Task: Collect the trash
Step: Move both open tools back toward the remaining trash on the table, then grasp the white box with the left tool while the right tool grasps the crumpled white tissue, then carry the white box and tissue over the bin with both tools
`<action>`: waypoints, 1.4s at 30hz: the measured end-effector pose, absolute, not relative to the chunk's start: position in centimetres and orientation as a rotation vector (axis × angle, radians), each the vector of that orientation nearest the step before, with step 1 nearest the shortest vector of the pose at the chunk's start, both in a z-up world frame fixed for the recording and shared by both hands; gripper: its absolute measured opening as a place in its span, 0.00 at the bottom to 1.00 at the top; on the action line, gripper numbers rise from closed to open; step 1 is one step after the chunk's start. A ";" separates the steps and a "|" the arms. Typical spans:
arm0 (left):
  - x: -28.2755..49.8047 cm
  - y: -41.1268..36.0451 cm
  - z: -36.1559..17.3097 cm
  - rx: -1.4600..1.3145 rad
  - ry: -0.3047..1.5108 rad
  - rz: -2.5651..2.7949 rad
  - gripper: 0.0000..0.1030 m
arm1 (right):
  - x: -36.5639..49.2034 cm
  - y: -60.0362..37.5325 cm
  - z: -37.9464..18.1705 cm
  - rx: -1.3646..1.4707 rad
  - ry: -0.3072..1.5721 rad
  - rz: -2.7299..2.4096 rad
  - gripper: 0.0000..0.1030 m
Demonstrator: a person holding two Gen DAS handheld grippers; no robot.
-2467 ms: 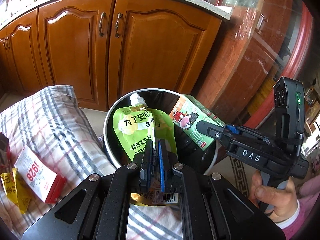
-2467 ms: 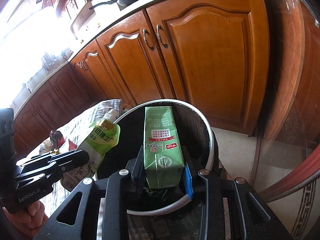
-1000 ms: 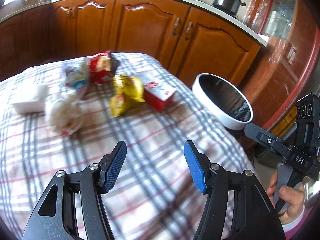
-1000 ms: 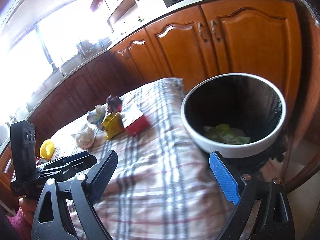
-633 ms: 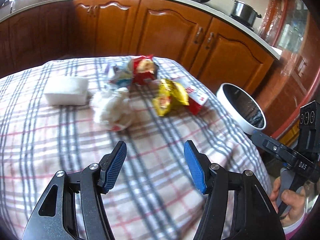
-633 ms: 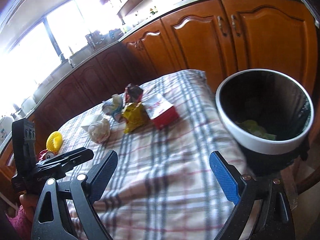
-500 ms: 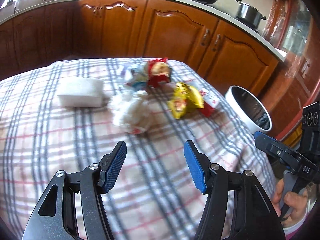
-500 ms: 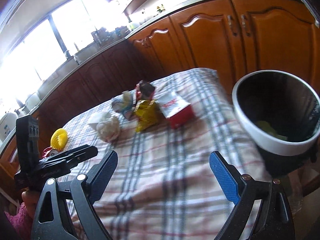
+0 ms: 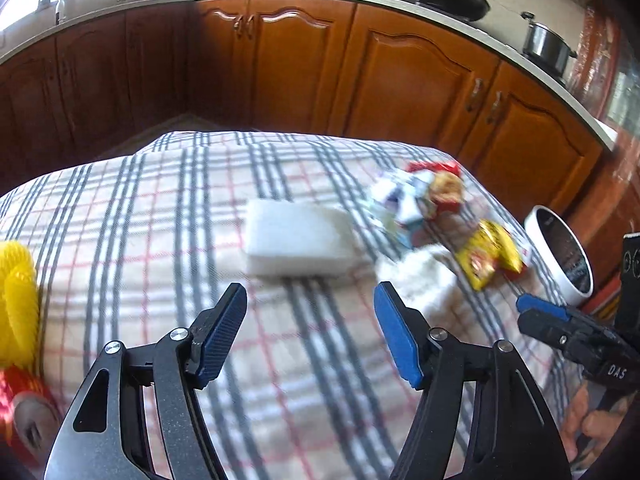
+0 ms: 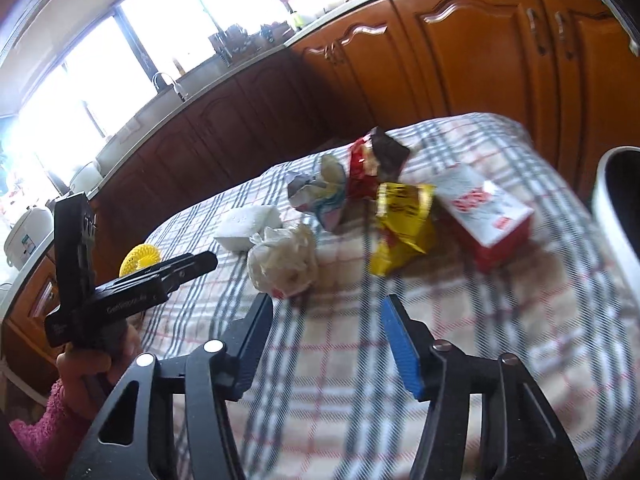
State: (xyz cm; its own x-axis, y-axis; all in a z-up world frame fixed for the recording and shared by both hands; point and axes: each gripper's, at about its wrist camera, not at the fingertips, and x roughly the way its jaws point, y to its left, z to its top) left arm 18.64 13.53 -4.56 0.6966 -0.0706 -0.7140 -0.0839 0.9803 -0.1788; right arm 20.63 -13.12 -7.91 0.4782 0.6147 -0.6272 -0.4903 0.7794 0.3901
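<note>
Hand-held gripper (image 10: 326,334) empty; trash bin (image 10: 612,216) cut off.

Your right gripper (image 9: 536,312), seen at the right edge of the left wrist view, carries the white letters "DAS" on its black body. Your left gripper (image 10: 200,262), seen at the left of the right wrist view, bears pale lettering along its body that looks like "GenRobot.AI", though it is soft. The red and white carton (image 10: 486,216) at the far right of the table shows red print too blurred to read. The yellow wrapper (image 10: 404,228) beside it carries dark marks, also unreadable.
</note>
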 end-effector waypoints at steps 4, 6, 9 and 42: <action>20.7 15.6 -5.1 -0.255 0.820 0.011 0.67 | 22.5 -11.1 -8.4 0.189 0.862 0.700 0.51; 21.7 16.4 -5.3 -0.284 0.828 0.005 0.67 | 23.4 -10.1 -8.6 0.194 0.869 0.712 0.51; 23.0 16.7 -5.7 -0.301 0.840 -0.015 0.65 | 24.5 -8.8 -9.0 0.199 0.882 0.729 0.51; 16.1 -0.5 -0.9 -0.191 0.738 -0.337 0.15 | 16.7 -25.6 -4.9 0.274 0.742 0.534 0.08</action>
